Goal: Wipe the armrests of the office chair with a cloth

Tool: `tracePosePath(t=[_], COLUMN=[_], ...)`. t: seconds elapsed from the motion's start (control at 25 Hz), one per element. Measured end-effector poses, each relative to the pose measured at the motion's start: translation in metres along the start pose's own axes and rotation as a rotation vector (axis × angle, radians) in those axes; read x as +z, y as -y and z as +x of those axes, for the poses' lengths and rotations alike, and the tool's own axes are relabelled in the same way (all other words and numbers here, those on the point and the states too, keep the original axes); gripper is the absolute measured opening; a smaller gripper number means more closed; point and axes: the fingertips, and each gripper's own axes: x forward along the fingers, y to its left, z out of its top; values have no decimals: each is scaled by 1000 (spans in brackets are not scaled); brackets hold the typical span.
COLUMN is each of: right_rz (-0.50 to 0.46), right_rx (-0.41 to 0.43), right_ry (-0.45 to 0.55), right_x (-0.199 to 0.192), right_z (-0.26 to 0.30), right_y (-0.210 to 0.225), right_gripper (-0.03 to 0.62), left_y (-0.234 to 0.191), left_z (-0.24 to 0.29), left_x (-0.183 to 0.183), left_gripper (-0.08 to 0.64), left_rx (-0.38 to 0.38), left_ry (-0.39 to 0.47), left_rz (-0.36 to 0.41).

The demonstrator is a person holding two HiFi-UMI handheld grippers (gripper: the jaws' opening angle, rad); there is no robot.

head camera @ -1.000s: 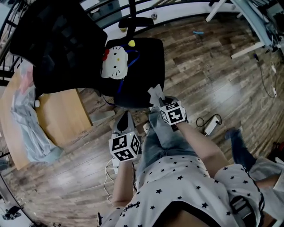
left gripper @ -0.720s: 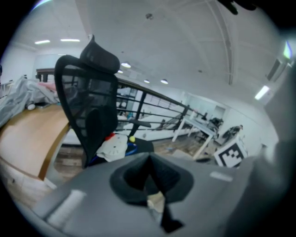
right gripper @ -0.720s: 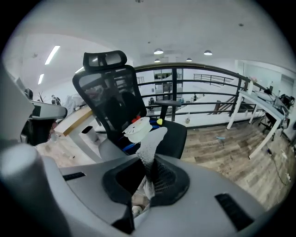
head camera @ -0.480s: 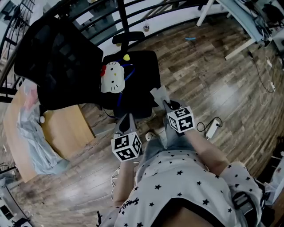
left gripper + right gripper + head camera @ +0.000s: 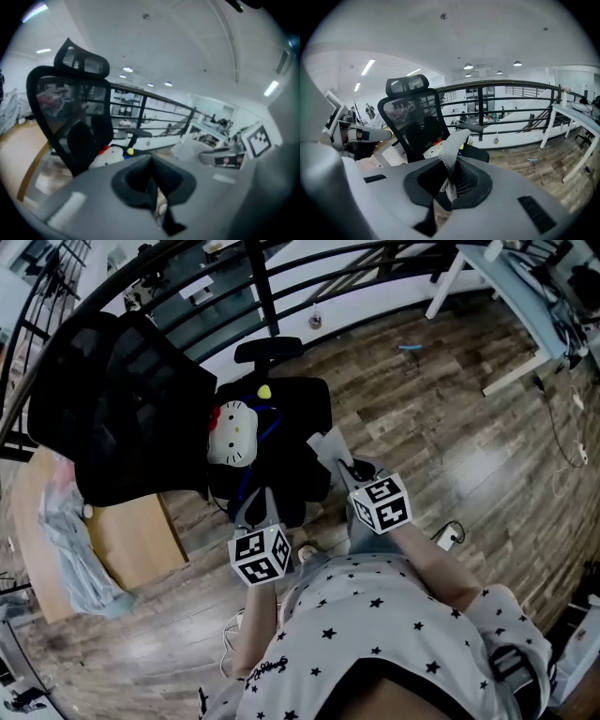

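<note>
the office chair [image 5: 281, 418] stands on the wood floor [image 5: 450, 427] between 10 and 12 o'clock in the head view, with its black mesh back [image 5: 122, 409] out at 10 o'clock and its seat [image 5: 300, 404] nearer the middle. a white cat plush toy [image 5: 232, 432] with a red bow lies on the seat, close against the mesh back. one armrest [image 5: 269, 350] shows as a dark pad at 12 o'clock from the seat, on the side of the railing [image 5: 262, 287]. in the right gripper view the right gripper [image 5: 451, 168] has its jaws drawn narrow and pinched on a pale cloth [image 5: 452, 143], which stands up out of them as a crumpled tuft; the chair is beyond it and the cloth is apart from the armrest. in the head view this gripper sits at 4 o'clock from the seat, the cloth pointing toward 11 o'clock, its tip over the seat's near edge, though whether it touches cannot be told. in the left gripper view the left gripper [image 5: 151, 161] has its jaws pressed together with nothing between them; in the head view it is at 6 o'clock from the seat, just beside the chair's near edge. a wooden desk [image 5: 131, 521] lies at 8 o'clock, with a crumpled plastic sheet [image 5: 66, 540] along its far side. a white table [image 5: 506, 277] stands at 1 o'clock. the person's star-printed shirt [image 5: 375, 634] fills 6 o'clock.
</note>
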Motion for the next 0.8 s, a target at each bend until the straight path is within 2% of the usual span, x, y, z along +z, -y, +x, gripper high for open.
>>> tracePosePath(t=[0.4,0.8], right_rz=[-75,-133], right_rx=[91,151], right_ry=[21,32], right_x=[62,100], right_z=[16,29], right_y=[105,188], right_gripper=[32,32], left_y=[42,85], left_z=[75,143], left_x=[50,85], left_gripper=[6,6], left_rx=[132,208], left_ry=[50,91], left_rz=[-108,-151])
